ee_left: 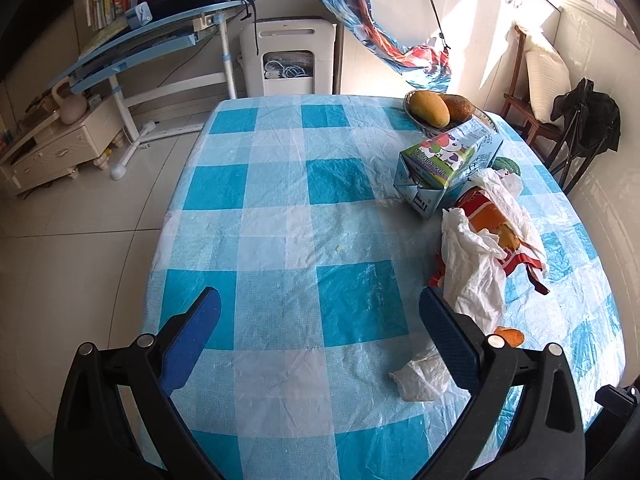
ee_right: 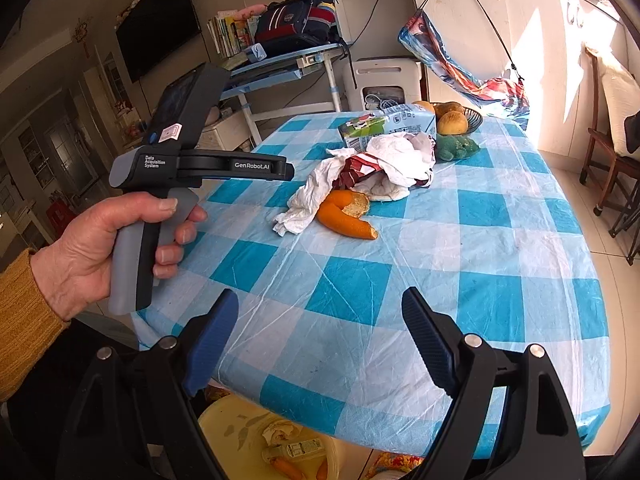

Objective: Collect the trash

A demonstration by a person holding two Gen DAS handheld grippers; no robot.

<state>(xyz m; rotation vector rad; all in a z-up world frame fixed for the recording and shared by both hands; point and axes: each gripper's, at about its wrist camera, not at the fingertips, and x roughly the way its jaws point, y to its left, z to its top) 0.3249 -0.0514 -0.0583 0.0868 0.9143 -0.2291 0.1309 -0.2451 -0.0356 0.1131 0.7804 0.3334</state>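
The trash lies in a heap on the checked counter [ee_right: 480, 248]: crumpled white tissue [ee_right: 312, 196] over a red snack wrapper [ee_right: 356, 170], orange peel [ee_right: 346, 216] touching its near side, a milk carton [ee_right: 384, 124] just behind, and one small tissue wad [ee_left: 420, 376] apart near the counter's edge. The left gripper [ee_left: 320, 332], held by a hand [ee_right: 100, 240] in a mustard sleeve, hovers with jaws wide and empty, its right finger just beside the wad. The right gripper [ee_right: 320, 332] is likewise wide and empty above the counter's near edge, with a yellow bin [ee_right: 224, 420] holding scraps below.
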